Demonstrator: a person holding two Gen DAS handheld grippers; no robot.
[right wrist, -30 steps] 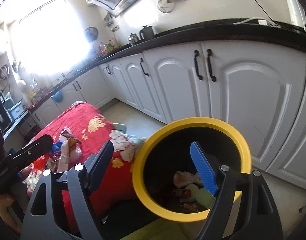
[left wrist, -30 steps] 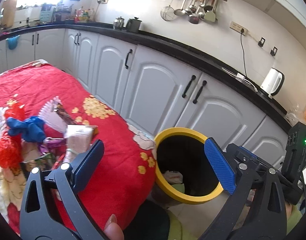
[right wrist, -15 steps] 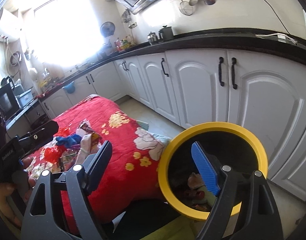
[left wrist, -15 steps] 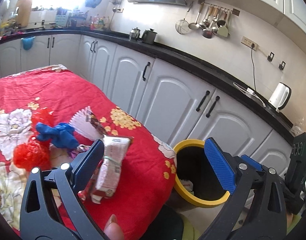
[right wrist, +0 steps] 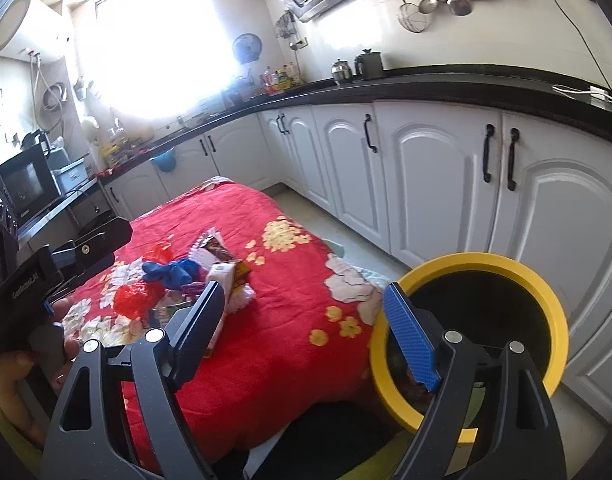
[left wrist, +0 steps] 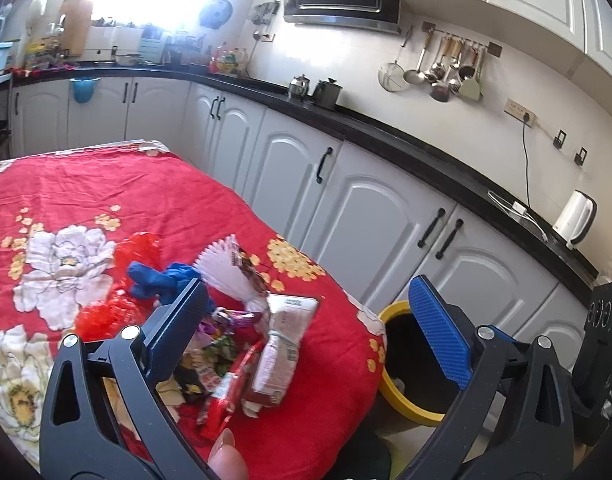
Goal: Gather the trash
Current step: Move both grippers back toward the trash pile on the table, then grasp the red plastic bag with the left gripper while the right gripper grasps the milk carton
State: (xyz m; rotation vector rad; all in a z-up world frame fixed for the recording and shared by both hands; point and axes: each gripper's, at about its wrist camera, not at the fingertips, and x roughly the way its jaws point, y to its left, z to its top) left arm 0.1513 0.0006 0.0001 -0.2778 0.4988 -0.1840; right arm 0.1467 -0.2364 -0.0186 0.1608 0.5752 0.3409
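Left gripper [left wrist: 306, 320]: two black skeletal arms with triangular cut-outs, silver round screws at the pivots, blue ribbed pads on the fingers [left wrist: 439, 332]. Right gripper [right wrist: 302, 332]: same build; black frame, silver screws, blue textured pad. Left unit's black housing bears white lettering along its side. Yellow-green sleeve [right wrist: 6, 432] below its handle.

Both the left claw [left wrist: 306, 324] and right claw [right wrist: 302, 328] gape wide, empty, tilted slightly downward.

Red floral cloth [left wrist: 154, 200], crinkly glossy wrappers [left wrist: 280, 344], yellow plastic bin rim [right wrist: 545, 300], glossy white cabinet doors [left wrist: 377, 224]
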